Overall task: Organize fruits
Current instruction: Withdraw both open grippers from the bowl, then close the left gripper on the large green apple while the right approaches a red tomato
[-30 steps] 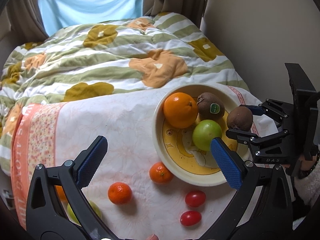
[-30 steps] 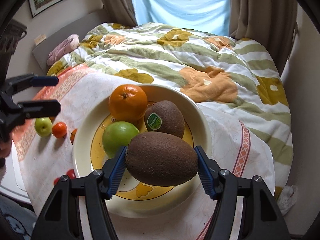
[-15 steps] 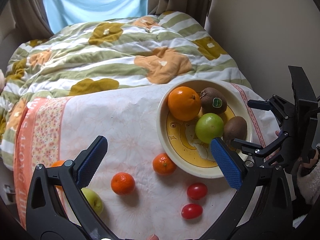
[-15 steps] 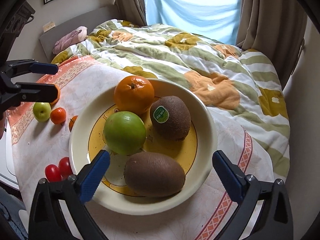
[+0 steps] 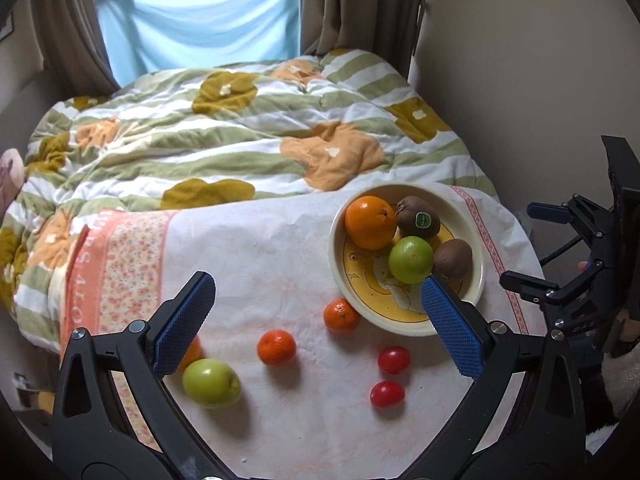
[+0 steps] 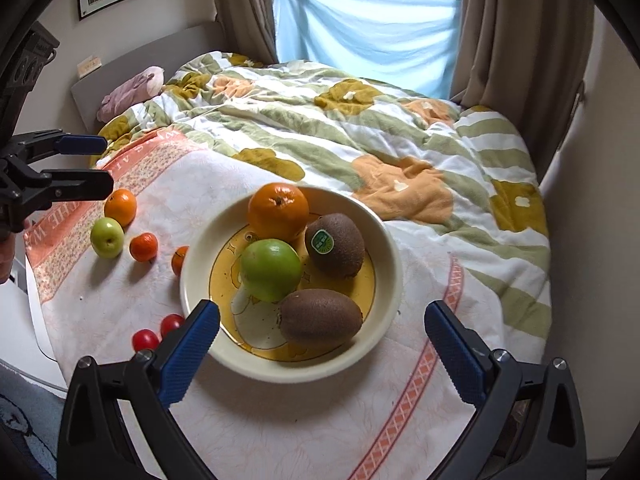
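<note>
A cream bowl (image 6: 390, 248) (image 5: 404, 190) holds an orange (image 6: 278, 210), a green apple (image 6: 270, 270), a stickered kiwi (image 6: 334, 244) and a plain kiwi (image 6: 320, 318) (image 5: 452, 258). My right gripper (image 6: 322, 308) hangs open above the bowl's near rim, clear of the plain kiwi. My left gripper (image 5: 316, 284) is open too, above the loose fruit on the white cloth (image 5: 260, 248): a green apple (image 5: 210, 382), two mandarins (image 5: 276, 347) (image 5: 341, 315), two cherry tomatoes (image 5: 394, 360) (image 5: 387, 394). Another orange fruit (image 6: 120, 207) is half hidden behind my left finger.
The cloth lies over the foot of a bed with a striped floral quilt (image 5: 240, 140). A wall (image 5: 520, 80) stands close on the right. Curtains and a blue sheet (image 6: 368, 36) hang at the window behind. A pink soft thing (image 6: 132, 90) rests by the headboard.
My right gripper opened and let go of the plain kiwi, which now lies in the bowl. Both grippers have since lifted and drawn back from the cloth.
</note>
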A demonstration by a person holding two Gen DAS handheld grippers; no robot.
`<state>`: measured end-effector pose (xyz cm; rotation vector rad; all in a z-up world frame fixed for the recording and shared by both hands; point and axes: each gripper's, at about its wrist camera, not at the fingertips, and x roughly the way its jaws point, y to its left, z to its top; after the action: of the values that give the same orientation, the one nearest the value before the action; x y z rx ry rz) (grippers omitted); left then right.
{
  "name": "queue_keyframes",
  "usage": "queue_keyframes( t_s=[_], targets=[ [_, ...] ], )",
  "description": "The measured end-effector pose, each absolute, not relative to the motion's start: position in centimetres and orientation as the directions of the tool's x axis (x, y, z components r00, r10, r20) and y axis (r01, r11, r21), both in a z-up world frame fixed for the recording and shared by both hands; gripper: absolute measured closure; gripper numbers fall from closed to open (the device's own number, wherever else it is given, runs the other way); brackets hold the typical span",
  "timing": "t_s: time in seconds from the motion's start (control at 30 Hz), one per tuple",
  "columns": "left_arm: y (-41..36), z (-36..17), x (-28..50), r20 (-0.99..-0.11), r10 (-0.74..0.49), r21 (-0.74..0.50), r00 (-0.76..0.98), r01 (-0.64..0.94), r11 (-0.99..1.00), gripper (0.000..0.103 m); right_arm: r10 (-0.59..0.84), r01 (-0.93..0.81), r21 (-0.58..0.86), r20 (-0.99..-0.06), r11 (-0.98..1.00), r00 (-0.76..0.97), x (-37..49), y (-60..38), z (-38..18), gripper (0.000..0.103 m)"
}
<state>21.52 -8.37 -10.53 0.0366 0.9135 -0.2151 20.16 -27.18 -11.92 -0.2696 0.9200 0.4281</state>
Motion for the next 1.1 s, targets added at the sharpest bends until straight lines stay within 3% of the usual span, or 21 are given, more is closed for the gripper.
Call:
queue_keyframes(
  t_s=[0.13, 0.3, 0.5, 0.73, 1.1],
  targets=[
    [-6.5, -8.5, 19.7, -0.769, -0.182, -0.062, 0.613, 0.212, 0.975, 0.0, 0.21, -0.409, -0.043, -0.805, 0.912, 0.554, 17.9, -26.5, -9.7, 0.001],
    [-3.8, -6.9, 17.2, -0.753, -0.183, -0.042, 0.632, 0.232, 0.972, 0.0, 0.231, -0.311, 0.057, -0.797, 0.949, 0.558, 15.1, -25.4, -7.6, 0.001],
    [-0.7, -7.6, 15.1, -0.767, -0.189, -0.052, 0.613, 0.235, 0.971, 0.0, 0.167, -0.137, 0.105, -0.785, 0.985, 0.597, 11.7, -23.2, -6.3, 0.001],
    [2.2, -9.4, 13.1, -0.781, -0.227, -0.091, 0.582, 0.253, 0.963, 0.0, 0.106, -0.022, 0.118, -0.785, 0.993, 0.61, 8.9, -19.6, -6.7, 0.001],
    [4.4, -12.1, 12.2, -0.763, -0.243, -0.051, 0.599, 0.319, 0.946, 0.0, 0.038, 0.102, 0.127, -0.787, 0.987, 0.616, 7.0, -14.9, -9.7, 0.001]
  ],
)
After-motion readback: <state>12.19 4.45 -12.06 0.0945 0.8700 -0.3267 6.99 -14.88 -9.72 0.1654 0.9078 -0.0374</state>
